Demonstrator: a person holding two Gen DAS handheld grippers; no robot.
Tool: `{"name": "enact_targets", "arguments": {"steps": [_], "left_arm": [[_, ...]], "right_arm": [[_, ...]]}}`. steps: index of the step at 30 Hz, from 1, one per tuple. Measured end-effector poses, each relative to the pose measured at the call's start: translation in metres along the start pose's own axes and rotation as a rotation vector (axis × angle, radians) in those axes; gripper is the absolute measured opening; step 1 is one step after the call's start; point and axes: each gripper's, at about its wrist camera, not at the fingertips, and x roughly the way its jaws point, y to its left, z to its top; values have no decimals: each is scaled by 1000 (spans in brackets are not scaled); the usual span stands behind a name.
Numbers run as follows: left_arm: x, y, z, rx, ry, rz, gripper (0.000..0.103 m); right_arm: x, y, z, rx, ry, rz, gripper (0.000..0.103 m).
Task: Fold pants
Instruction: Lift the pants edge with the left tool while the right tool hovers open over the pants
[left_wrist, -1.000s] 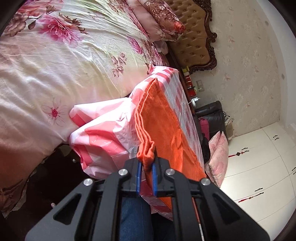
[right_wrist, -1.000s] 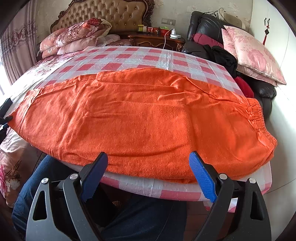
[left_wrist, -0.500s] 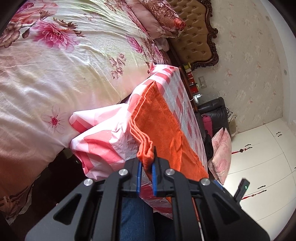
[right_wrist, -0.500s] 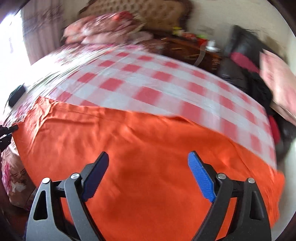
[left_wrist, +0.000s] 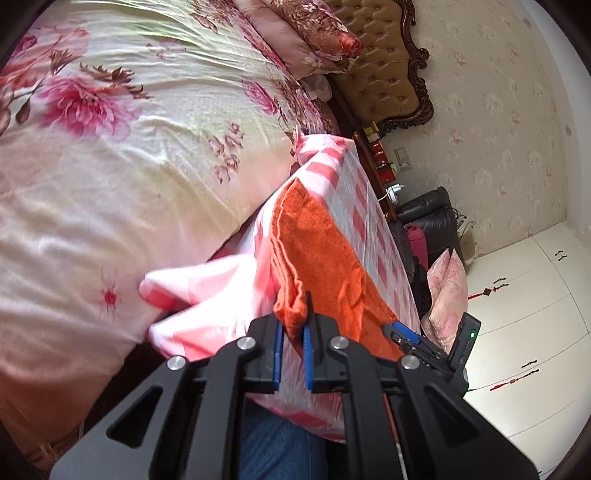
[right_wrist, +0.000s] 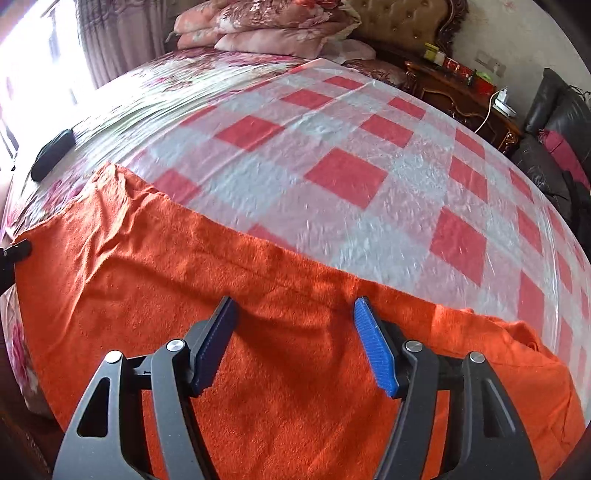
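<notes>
A home bedroom: beyond the fingers lie a floral bedsheet (left_wrist: 122, 122), stacked pillows (right_wrist: 266, 22) and a tufted headboard (left_wrist: 384, 74); white wardrobes (left_wrist: 524, 325) stand right.

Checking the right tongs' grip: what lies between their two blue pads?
In the right wrist view, only the orange pants lie flat in the open gap of the right tongs; no fold is pinched. The left tongs clamp the pants' end.

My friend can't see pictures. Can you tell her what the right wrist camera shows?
The open right gripper hovers over orange pants spread flat on a red-and-white checked sheet. Behind it are pink pillows and a tufted headboard.
</notes>
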Motion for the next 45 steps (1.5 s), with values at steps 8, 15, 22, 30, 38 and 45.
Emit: {"name": "enact_targets", "arguments": {"steps": [8, 15, 22, 30, 38, 45], "left_arm": [[9, 35, 20, -155, 17, -66, 38], [21, 81, 2, -375, -3, -242, 45], [45, 103, -17, -504, 21, -413, 46], [32, 69, 7, -313, -14, -254, 9], [5, -60, 26, 161, -85, 269, 9], [53, -235, -20, 750, -110, 633, 9]], "right_arm": [[5, 12, 16, 29, -18, -37, 67], [-43, 8, -7, 105, -106, 15, 74], [-77, -3, -60, 207, -116, 25, 74], [-89, -15, -108, 263, -79, 27, 74], [-91, -47, -132, 414, -51, 110, 74], [-123, -93, -158, 556, -125, 191, 75]]}}
